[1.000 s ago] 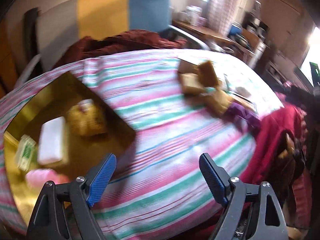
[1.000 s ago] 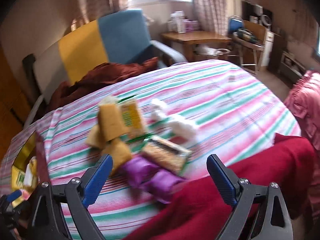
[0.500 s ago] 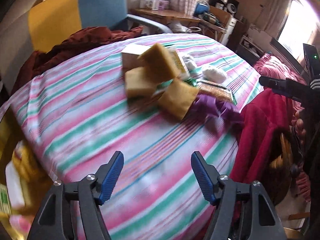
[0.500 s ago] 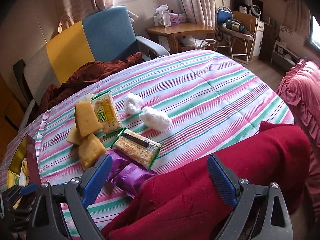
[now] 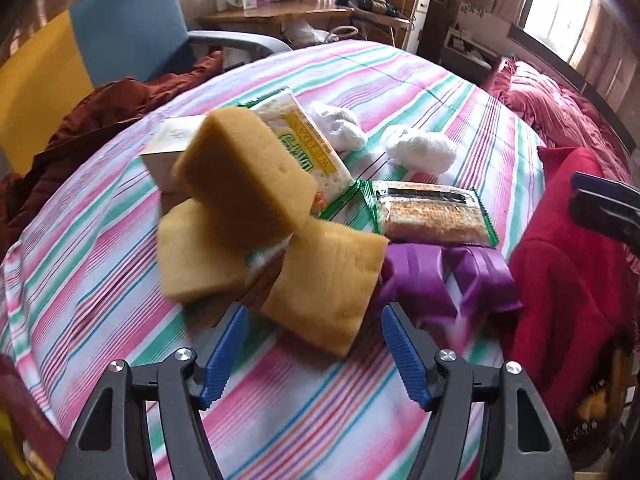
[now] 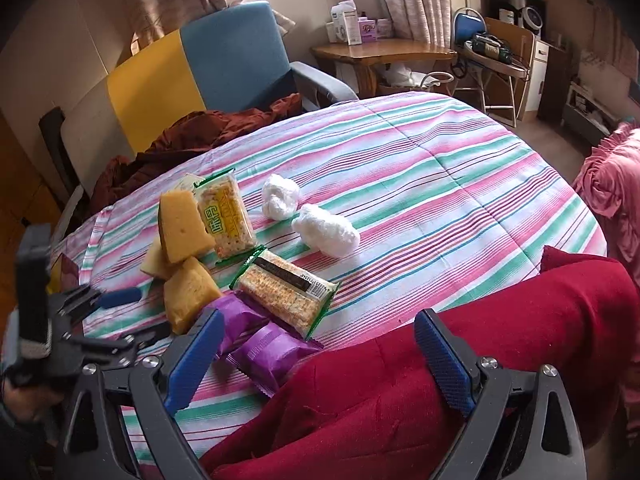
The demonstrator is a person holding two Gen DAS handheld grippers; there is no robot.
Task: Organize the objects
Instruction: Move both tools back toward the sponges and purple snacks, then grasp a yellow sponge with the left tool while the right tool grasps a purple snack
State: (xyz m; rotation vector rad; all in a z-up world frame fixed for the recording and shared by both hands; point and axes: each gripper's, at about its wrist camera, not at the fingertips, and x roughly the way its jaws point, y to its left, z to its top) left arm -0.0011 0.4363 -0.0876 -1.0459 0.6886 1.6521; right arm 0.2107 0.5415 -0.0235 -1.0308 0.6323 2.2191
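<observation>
On the striped tablecloth [image 6: 420, 168], the clutter sits bunched toward the near-left side, and the left gripper [image 5: 314, 344] hovers low just in front of it, fingers spread wide and empty, aimed at the nearest yellow sponge [image 5: 326, 286]. That sponge lies flat right between the blue pads [image 5: 224, 354] as the camera sees it, though nothing is pinched. Behind it a thick sponge wedge [image 5: 244, 178] stands tilted, leaning over a third sponge [image 5: 196, 254] and against the yellow cracker packet [image 5: 308, 148]. Beside them, a green-edged biscuit packet [image 5: 430, 212] lies flat, with two purple packets [image 5: 444, 280] touching its near edge. Two white wads [image 5: 420, 152] rest farther back, and a small pale box [image 5: 168, 150] peeks out behind the wedge.

Over on the other side, the right gripper [image 6: 316, 358] hangs back above a red cloth [image 6: 440, 380], jaws parted wide, gripping nothing. From its view the left gripper [image 6: 120, 312] comes in level from the left edge, tips near the sponge [image 6: 188, 294].
</observation>
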